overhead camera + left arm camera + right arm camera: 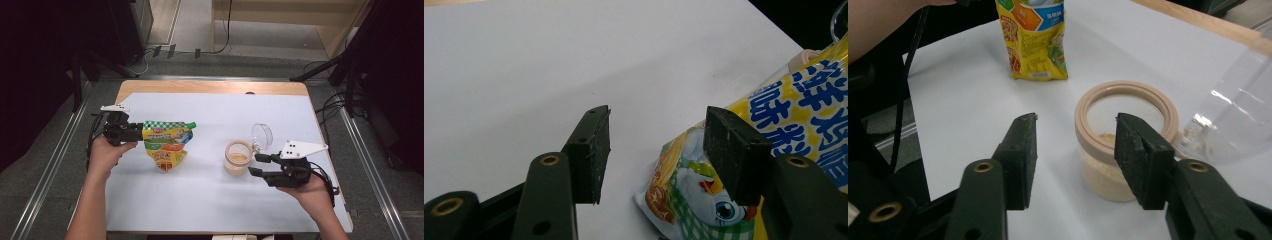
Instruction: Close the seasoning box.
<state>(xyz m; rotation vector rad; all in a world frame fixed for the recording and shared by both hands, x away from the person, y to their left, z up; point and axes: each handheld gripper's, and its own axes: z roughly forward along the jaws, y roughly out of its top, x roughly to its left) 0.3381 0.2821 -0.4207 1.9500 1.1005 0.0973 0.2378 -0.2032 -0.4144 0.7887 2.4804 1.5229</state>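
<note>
- Bench (210,200) with white sheet on top, wood edge visible at the far side.
- Left tongs (141,131) held in left hand (106,152) at left side of bench, pointing right toward yellow pouch (166,144).
- High view: the tongs' tips reach the pouch's upper left edge; can't tell contact from here.
- Left gripper view: jaws spread wide, released, nothing between them; white bench shows through the gap. Pouch (774,150) sits by the right jaw, partly behind it; touching or not is unclear.
- Pouch has green checked top band and a green cap (192,125) at its upper right corner, printed graphics, blue characters on yellow; it stands tilted, bottom corner on the sheet.
- Right tongs (256,164) in right hand (312,192) at right side of bench, pointing left at jar (237,157).
- Right gripper view: jaws open, released, holding nothing; jar (1118,150) sits just beyond, partly behind the right jaw, not clamped.
- Jar is clear with beige rim, open, beige powder in the bottom.
- Clear lid (262,136) hinged at jar's far right side, flipped up.
- Jar well apart from pouch, right of bench middle.
- Black cables trail from both tongs.
</note>
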